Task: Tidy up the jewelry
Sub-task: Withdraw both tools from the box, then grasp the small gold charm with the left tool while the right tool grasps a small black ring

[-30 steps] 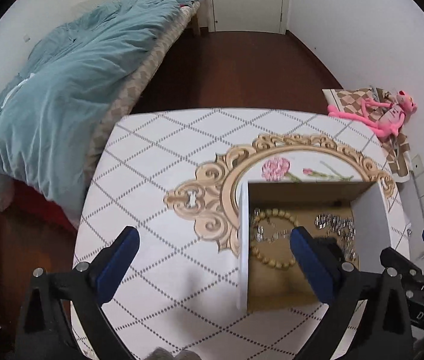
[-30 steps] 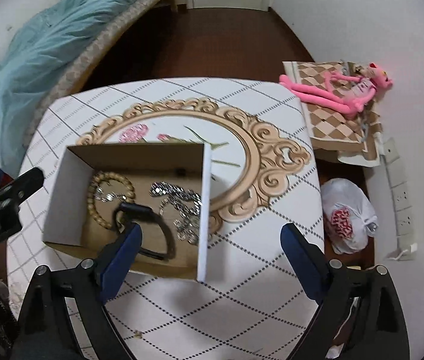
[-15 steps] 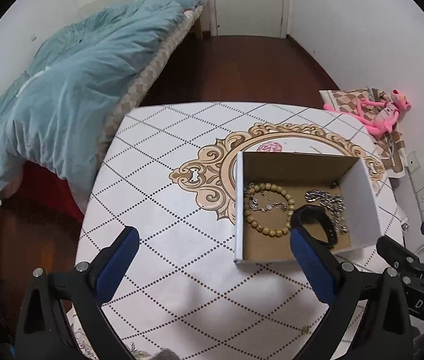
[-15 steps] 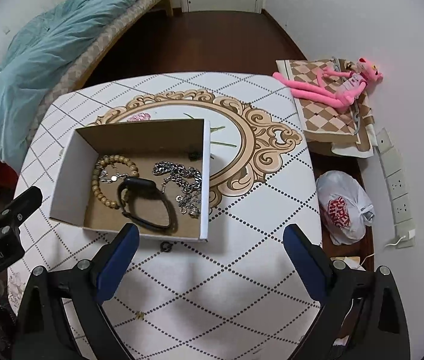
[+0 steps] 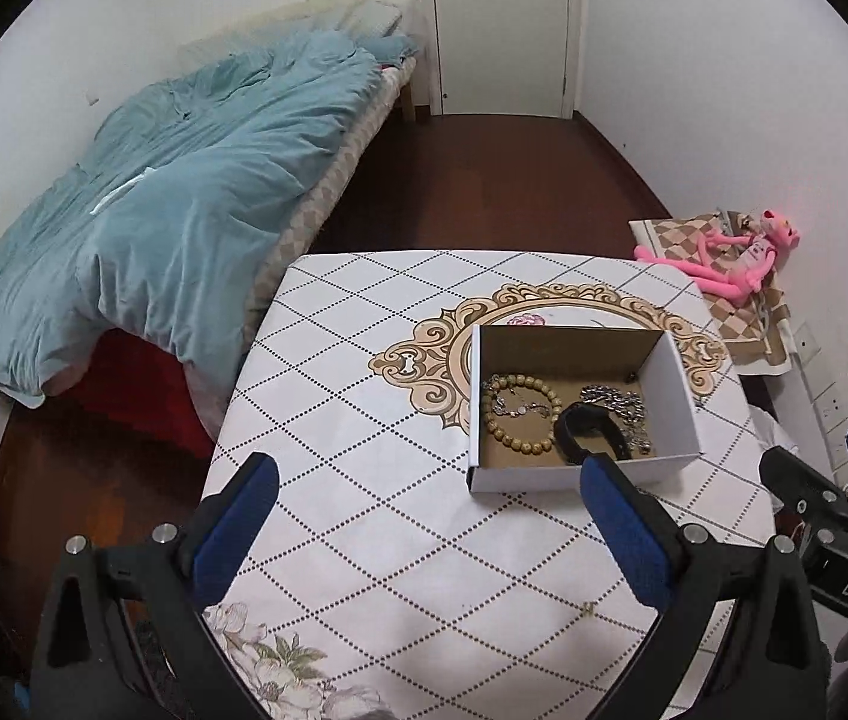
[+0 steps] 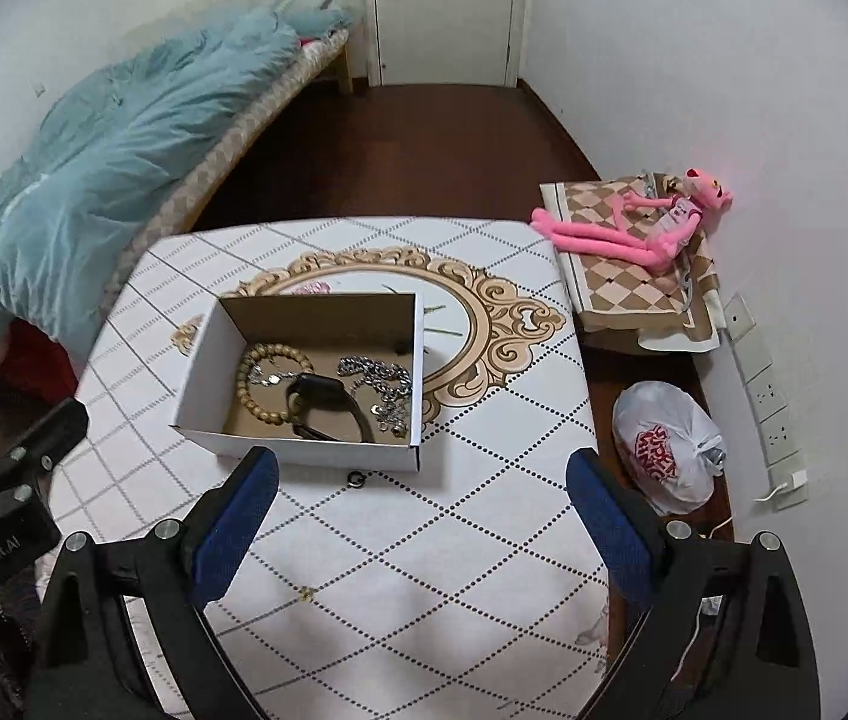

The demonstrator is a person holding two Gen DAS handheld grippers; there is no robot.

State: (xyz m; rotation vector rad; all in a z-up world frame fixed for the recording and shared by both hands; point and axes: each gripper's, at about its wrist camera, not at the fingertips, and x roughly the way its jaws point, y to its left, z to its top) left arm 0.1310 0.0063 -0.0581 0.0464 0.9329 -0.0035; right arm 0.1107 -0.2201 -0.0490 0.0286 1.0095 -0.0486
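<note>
A white cardboard box [image 5: 679, 396] [image 6: 202, 384] stands on the patterned table [image 5: 364, 420] [image 6: 484, 480]. Inside lie a wooden bead bracelet [image 5: 514, 441] [image 6: 256, 384], a black wristband [image 5: 595, 432] [image 6: 328, 414] and silver chains [image 5: 619, 402] [image 6: 382, 381]. A small dark ring [image 6: 355, 478] lies on the table just in front of the box. A tiny gold piece [image 6: 304, 595] [image 5: 589, 608] lies nearer to me. My left gripper [image 5: 430, 534] and right gripper [image 6: 418, 522] are both open and empty, held back above the table's near side.
A bed with a teal duvet [image 5: 172, 198] stands to the left. A pink plush toy [image 6: 634, 228] lies on a checkered cloth at the right. A white plastic bag [image 6: 667, 447] and a wall power strip [image 6: 766, 384] are right of the table. A door [image 5: 502, 24] is at the far end.
Both grippers have pulled back and up from the box. The box looks smaller and farther, and more of the table and room show.
</note>
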